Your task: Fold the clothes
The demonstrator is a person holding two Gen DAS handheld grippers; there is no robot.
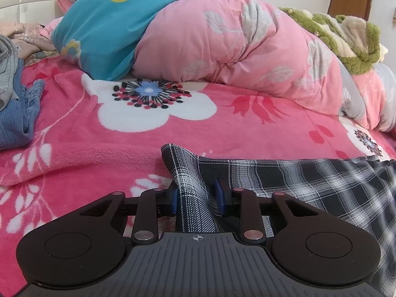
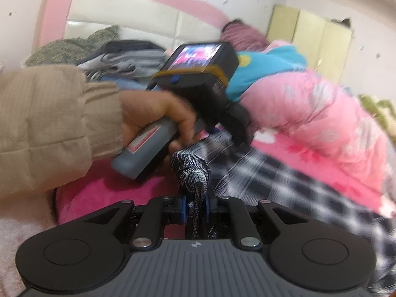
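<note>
Pink fleece blanket (image 1: 104, 148) with big white flowers covers the bed, and behind it lie a blue pillow (image 1: 99, 32) and a pink quilt (image 1: 235, 49). At the far left edge of the left wrist view sits a heap of blue and grey clothes (image 1: 17, 104), well apart from the work.

Lower in the middle, the left gripper (image 1: 196, 201) has a raised fold of the black-and-white plaid garment (image 1: 309, 185) between its blue pads. The jaws stand a little apart; the cloth fills the gap and seems pinched, though the right pad shows a small space.

To the right, the garment spreads flat over the blanket.

In the right wrist view, the right gripper (image 2: 195, 206) is nearly closed on a bunched, twisted edge of the same garment. Beyond it a hand (image 2: 158, 116) in a beige sleeve (image 2: 49, 123) holds the other gripper.

I judge the cloth thin, light and limp, so it sags between holds. Corners or hems are best taken, with even tension.
</note>
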